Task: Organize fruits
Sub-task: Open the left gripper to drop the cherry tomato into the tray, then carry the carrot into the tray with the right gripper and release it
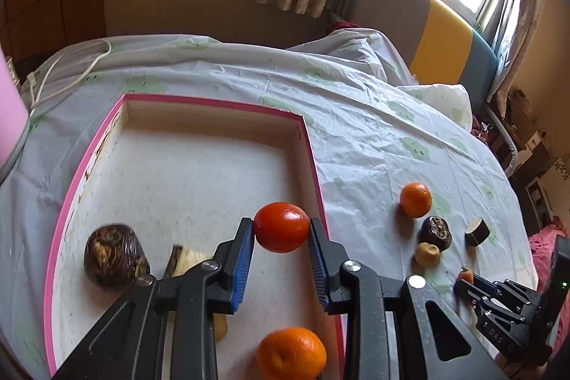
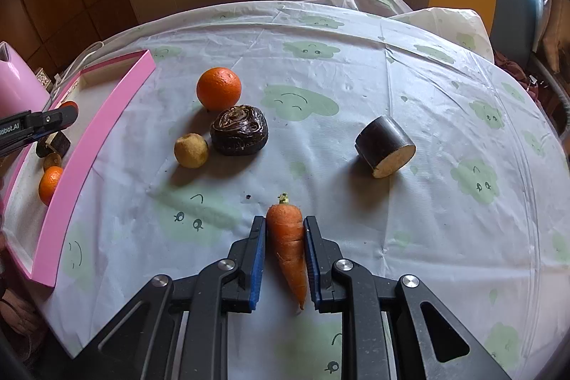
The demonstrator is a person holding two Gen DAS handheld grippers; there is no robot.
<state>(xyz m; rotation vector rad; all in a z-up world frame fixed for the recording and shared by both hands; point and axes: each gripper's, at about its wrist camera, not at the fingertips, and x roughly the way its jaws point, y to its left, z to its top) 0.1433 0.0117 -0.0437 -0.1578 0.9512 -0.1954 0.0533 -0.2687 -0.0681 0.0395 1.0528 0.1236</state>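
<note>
The left tool [image 1: 281,230] pinches a glossy round red tomato [image 1: 282,227] between its blue ribbed pads, hanging over the near right part of the shallow pink-rimmed white tray [image 1: 213,104]. The right tool [image 2: 285,230] is pressed onto a tapered orange carrot [image 2: 288,244], green stub pointing forward; whether the carrot rests on the desk or is lifted I cannot tell.

The step in hand looks like setting the tomato into the tray. To do it well, the left tool should go low before the pads spread, since a round fruit will roll on the flat floor. Below the left tool, toward the camera, lies a dimpled orange tangerine [image 1: 290,353]; to its left sit a dark wrinkled brown lump [image 1: 114,253] and a pale cut wedge with dark skin [image 1: 185,260]. The free floor lies ahead and to the left, well apart from all three.

The pink right wall stands just beside the left tool's right pad, so drifting right risks a knock. On the pale cloud-printed plastic sheet [image 2: 356,95] ahead of the right tool wait a second round orange fruit [image 2: 218,88], a dark wrinkled flattened fruit [image 2: 238,130], a small yellowish ball [image 2: 191,150] and a dark-skinned cut cylinder [image 2: 384,145]. The carrot's way left to the tray passes nearer than these and looks clear.
</note>
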